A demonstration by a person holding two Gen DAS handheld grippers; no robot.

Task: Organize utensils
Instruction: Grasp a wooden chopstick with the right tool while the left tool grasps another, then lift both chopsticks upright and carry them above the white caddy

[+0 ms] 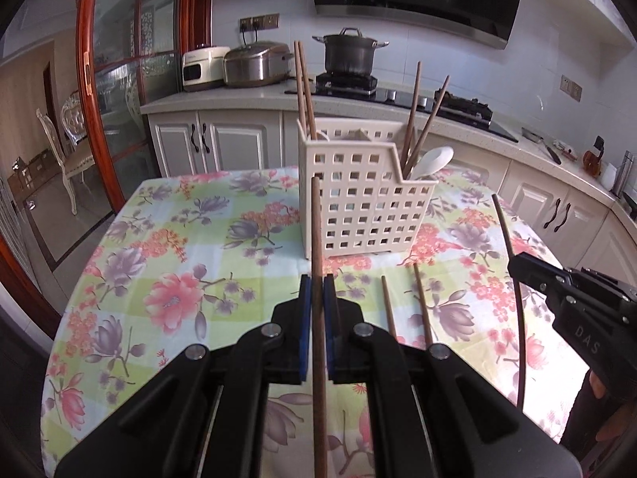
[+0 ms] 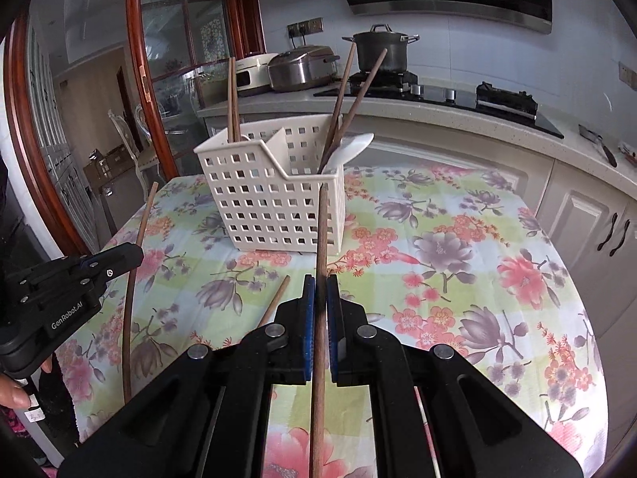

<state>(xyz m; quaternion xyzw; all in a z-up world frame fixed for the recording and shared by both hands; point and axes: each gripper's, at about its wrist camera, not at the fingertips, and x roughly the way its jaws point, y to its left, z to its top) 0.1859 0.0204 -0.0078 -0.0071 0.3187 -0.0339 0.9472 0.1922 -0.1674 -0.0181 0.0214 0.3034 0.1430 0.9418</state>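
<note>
Both tools tilted downward toward the basket (image 1: 370,199), left tool (image 1: 317,298) and right tool (image 2: 319,298) each clamped on a chopstick (image 1: 317,247).

A table (image 1: 131,263) under a floral cloth (image 2: 458,247) carries it all. Near the far edge, about midway across, a white perforated caddy (image 1: 358,215) stands upright on the cloth. In front of it, toward the near edge, two brown chopsticks (image 1: 422,306) lie flat, side by side and a little apart, pointing roughly at the caddy. The right wrist view catches only the tip of one of them. The cloth runs over the table's left edge and out to its rounded right edge.
</note>
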